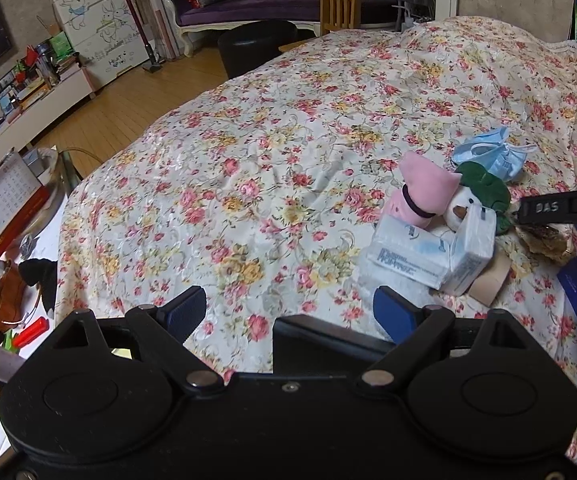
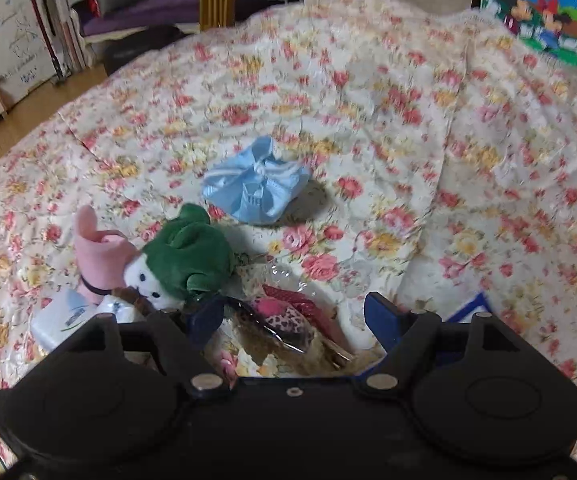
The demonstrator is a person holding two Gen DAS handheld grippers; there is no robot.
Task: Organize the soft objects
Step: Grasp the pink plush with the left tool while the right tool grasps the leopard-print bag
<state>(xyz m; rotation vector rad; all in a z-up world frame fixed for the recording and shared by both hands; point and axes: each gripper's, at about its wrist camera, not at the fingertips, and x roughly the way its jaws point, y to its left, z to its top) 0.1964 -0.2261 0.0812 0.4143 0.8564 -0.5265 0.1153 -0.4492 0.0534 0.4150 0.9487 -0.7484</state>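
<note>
My right tool (image 2: 292,320) hangs wide open, empty, right over the crinkly leopard-print packet (image 2: 284,326) on the bed (image 2: 368,100). The packet's long axis runs toward the lower right. My left tool (image 1: 290,312), also wide and empty, sits well apart to its left, so the right is nearer.

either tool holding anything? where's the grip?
Nothing held. Left tool open above the floral bedspread; right tool open around the clear-wrapped packet, not closed.

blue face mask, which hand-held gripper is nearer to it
Right. The right hand-held gripper hovers open just short of the blue face mask, over the clutter. The left hand-held gripper is farther back, off to its left.
</note>
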